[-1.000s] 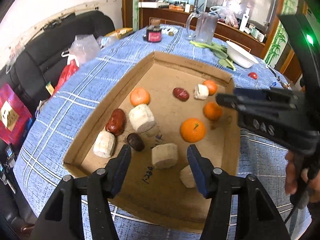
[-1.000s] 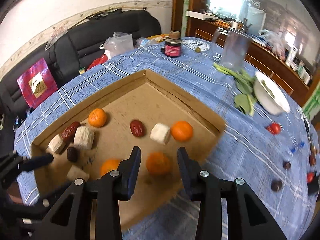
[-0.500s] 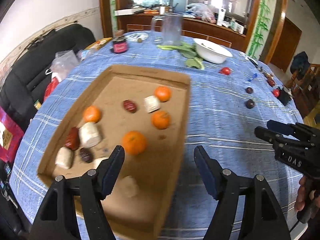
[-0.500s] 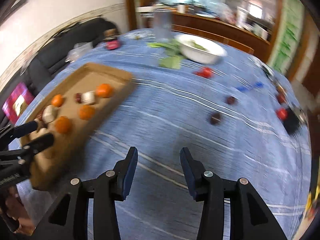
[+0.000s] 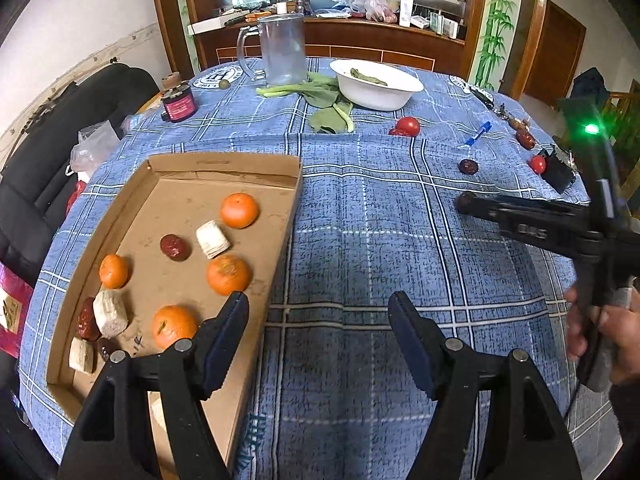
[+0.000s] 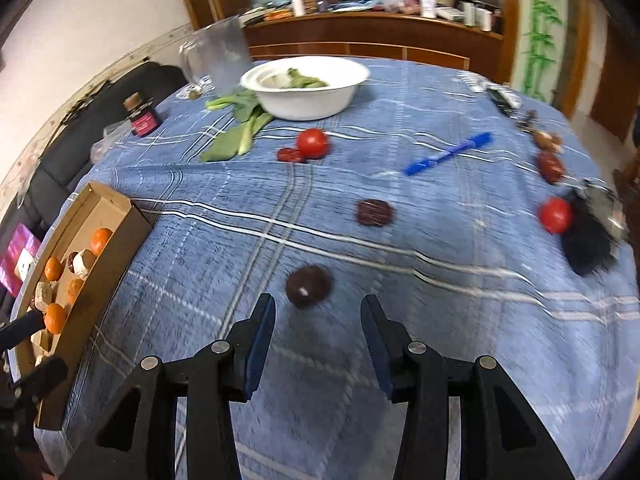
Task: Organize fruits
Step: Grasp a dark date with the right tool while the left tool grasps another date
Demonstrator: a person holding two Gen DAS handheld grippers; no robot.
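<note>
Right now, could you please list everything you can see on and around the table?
cardboard tray: one, brown, left part of table
oranges: four, orange, in tray
pale chunks: at least four, off-white, in tray
dark red fruits in tray: at least three
dark round fruits: two, on cloth right of tray
tomatoes: two, red, one by the greens, one at right edge
bowl: one, white, far side
leafy greens: green, beside and in bowl
pitcher: one, clear, far side
jar: one, dark with red label, far left
pen: one, blue
tablecloth: blue plaid
left hand-held gripper: black, open, empty
right hand-held gripper: black, open, empty
</note>
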